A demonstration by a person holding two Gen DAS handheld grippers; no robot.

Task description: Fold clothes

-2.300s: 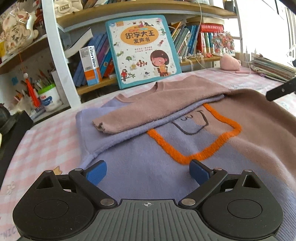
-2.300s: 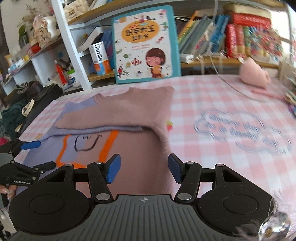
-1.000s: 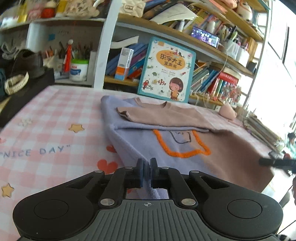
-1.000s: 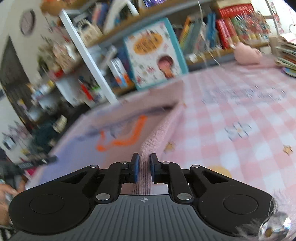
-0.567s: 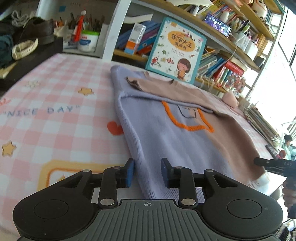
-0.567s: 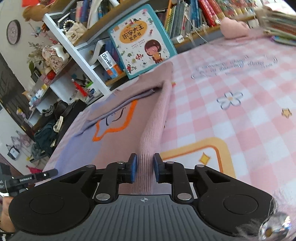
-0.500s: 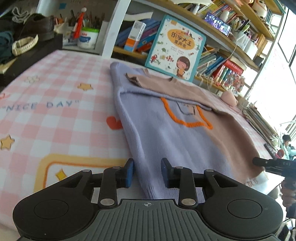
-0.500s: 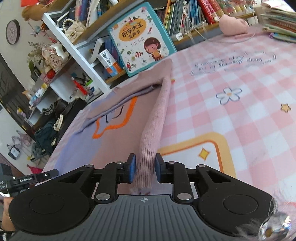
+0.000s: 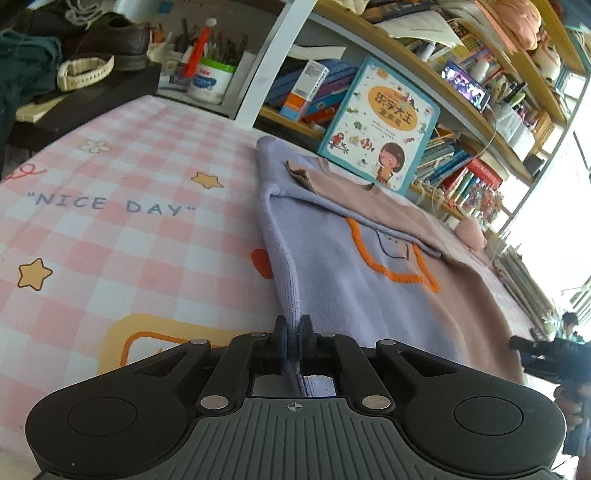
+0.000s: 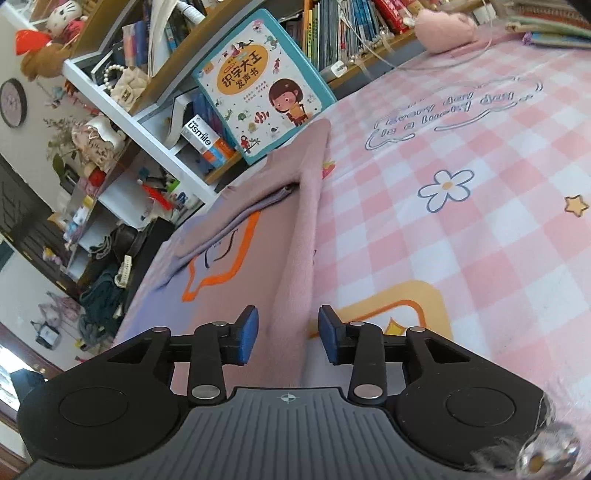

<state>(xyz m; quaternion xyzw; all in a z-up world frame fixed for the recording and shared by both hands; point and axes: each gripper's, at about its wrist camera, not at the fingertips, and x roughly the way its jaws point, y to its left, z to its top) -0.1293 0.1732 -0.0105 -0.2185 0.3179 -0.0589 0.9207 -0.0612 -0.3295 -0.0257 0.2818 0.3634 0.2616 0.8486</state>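
Note:
A knitted sweater (image 9: 351, 280), lavender on the left and dusty pink on the right with an orange outline on its chest, lies flat on the table with a sleeve folded across the top. In the left wrist view my left gripper (image 9: 293, 341) is shut on the sweater's lavender side edge near the hem. In the right wrist view the sweater's pink side edge (image 10: 299, 251) runs as a raised fold between the blue pads of my right gripper (image 10: 288, 332). Those jaws are opening and the pads stand clear of the cloth.
A pink checked tablecloth (image 9: 110, 229) covers the table. A teal picture book (image 10: 258, 81) leans on crowded bookshelves right behind the sweater. A pink plush (image 10: 443, 26) and a cable lie at the back right. A black stand with shoes (image 9: 92, 85) borders the table's left.
The left gripper let go, stood open around the lavender edge, then shut on it again. The right gripper's jaws spread off the pink edge. Both grippers sank towards the table.

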